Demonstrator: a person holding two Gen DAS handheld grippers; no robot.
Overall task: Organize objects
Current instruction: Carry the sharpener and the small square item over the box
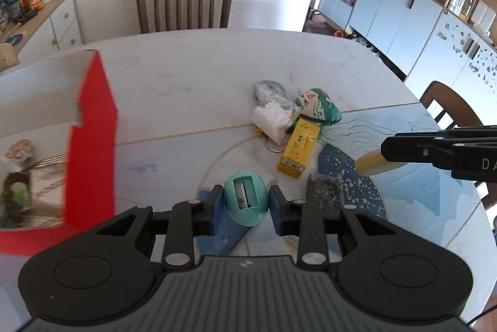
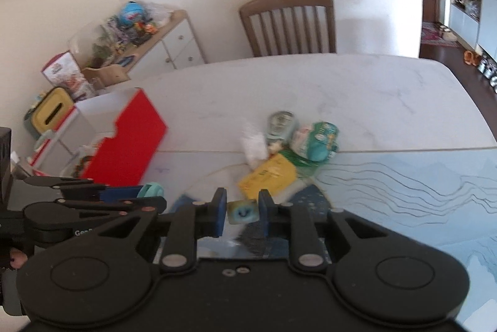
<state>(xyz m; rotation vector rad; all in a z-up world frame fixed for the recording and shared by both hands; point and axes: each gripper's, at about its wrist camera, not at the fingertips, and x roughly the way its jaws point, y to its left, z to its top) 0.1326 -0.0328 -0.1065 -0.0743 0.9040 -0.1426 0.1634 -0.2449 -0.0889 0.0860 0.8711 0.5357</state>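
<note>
My left gripper (image 1: 246, 201) is shut on a teal egg-shaped pencil sharpener (image 1: 246, 199), held above the table just right of the red-and-white box (image 1: 93, 145). My right gripper (image 2: 242, 212) is shut on a small cream eraser (image 2: 242, 211) with a blue print; it shows in the left wrist view as a pale block (image 1: 374, 164) at the right gripper's tip. A yellow box (image 1: 298, 148), a white fluffy keychain (image 1: 271, 120), a green pouch (image 1: 316, 106), a grey packet (image 1: 270, 91) and a bag of staples (image 1: 326, 192) lie clustered on the table.
The open red-and-white box (image 2: 124, 142) at the left holds several items. Wooden chairs (image 1: 184, 1) stand at the far edge and at the right (image 1: 447, 105). A cluttered sideboard (image 2: 149, 34) stands behind the box. The marble table (image 1: 192, 65) has a blue painted part near me.
</note>
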